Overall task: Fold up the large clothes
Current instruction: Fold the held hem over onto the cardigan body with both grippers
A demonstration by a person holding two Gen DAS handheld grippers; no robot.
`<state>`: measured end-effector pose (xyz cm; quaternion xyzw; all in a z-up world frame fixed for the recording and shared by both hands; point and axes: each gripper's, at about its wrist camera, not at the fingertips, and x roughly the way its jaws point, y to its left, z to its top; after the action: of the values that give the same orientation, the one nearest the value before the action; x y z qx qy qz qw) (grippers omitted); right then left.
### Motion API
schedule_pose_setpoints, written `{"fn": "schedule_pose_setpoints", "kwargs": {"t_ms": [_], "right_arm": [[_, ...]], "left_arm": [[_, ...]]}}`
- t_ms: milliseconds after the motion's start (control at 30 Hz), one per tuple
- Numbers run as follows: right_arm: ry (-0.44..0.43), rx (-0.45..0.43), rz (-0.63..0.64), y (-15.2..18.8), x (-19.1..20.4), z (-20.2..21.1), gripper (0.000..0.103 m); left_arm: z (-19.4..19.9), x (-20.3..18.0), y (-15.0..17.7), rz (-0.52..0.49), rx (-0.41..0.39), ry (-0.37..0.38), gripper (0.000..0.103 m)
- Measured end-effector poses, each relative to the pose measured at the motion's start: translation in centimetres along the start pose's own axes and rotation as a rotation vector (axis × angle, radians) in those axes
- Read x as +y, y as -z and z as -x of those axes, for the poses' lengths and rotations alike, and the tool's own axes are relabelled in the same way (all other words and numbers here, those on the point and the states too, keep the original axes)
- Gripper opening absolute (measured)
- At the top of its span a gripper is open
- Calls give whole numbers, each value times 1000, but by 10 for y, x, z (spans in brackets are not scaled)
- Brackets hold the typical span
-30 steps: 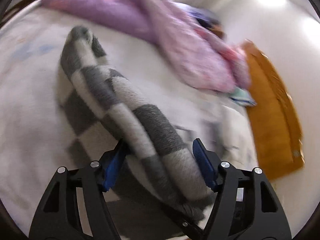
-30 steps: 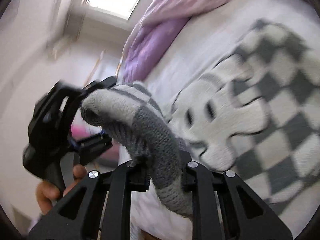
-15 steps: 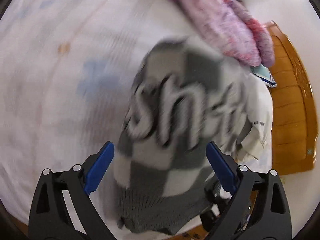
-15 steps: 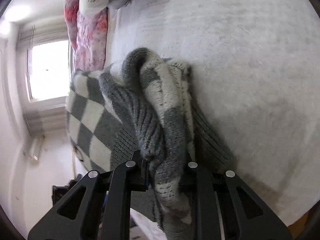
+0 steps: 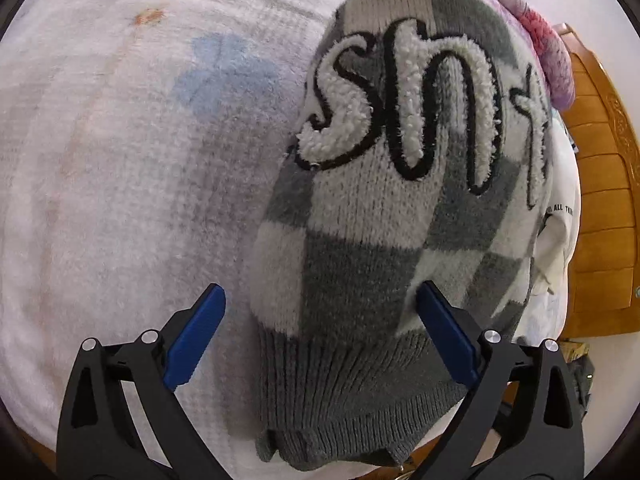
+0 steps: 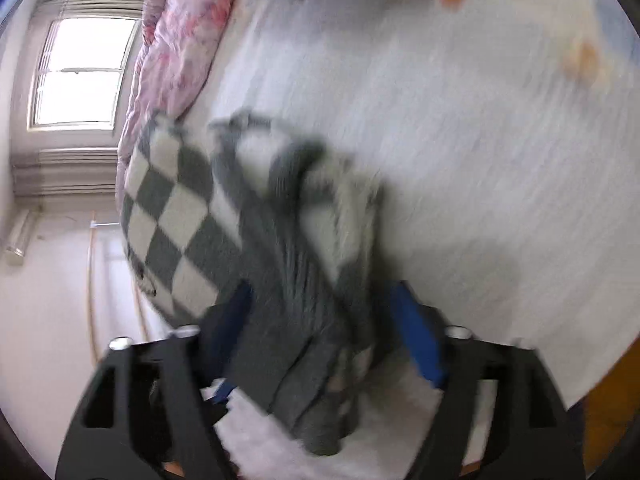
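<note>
The checkered sweater lies folded on the white fleece blanket, grey and cream squares facing up and big fluffy white lettering outlined in black running across its chest. Its ribbed grey hem sits nearest the left wrist camera, bunched at the blanket's near edge. The left gripper hovers right over that hem with its blue-padded fingers spread wide, one pad out over bare blanket, the other above the knit, nothing pinched between them. Over on the right wrist view, motion blur smears everything, but the right gripper shows its blue pads standing apart on either side of a thick stack of grey knit folds; the fabric runs between them, yet gaps show at both pads, so it looks released rather than clamped. Beyond the sweater a pink floral quilt is heaped along the far side, a white printed garment peeks out beside the sweater, and a wooden headboard stands at the edge.
</note>
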<state>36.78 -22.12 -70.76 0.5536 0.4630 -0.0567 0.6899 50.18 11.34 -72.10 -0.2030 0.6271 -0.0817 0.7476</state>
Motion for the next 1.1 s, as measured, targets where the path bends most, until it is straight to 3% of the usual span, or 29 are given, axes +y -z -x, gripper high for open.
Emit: {"fn": "schedule_pose_setpoints", "kwargs": {"t_ms": [100, 167, 267, 400, 533, 667, 733, 867, 900, 1033, 1100], "right_arm": [[-32, 62, -5, -19, -8, -12, 79], [-96, 145, -14, -25, -13, -32, 79], [-106, 254, -49, -31, -13, -63, 80], [-102, 235, -79, -33, -16, -74, 86], [-183, 247, -89, -38, -18, -86, 94], [-288, 308, -77, -48, 1, -109, 94], [-247, 297, -53, -50, 5, -120, 94], [-245, 237, -100, -56, 8, -131, 95], [-235, 235, -91, -56, 11, -130, 92], [-240, 248, -48, -54, 28, -119, 52], [-206, 247, 40, -53, 48, -105, 48]], "left_arm": [[-6, -2, -5, 3, 7, -1, 98], [-9, 2, -5, 20, 15, 15, 99], [-11, 11, -5, 51, 25, 41, 99], [-10, 27, 1, 91, 46, 115, 99], [-24, 43, 19, 147, 108, 221, 99], [-37, 47, 22, 174, 88, 253, 99], [-43, 46, 19, 169, 81, 253, 99], [-47, 43, 17, 150, 65, 243, 99], [-48, 37, 18, 149, 66, 238, 99], [-34, 17, 16, 130, 70, 194, 73], [-20, 4, 16, 105, 55, 167, 62]]}}
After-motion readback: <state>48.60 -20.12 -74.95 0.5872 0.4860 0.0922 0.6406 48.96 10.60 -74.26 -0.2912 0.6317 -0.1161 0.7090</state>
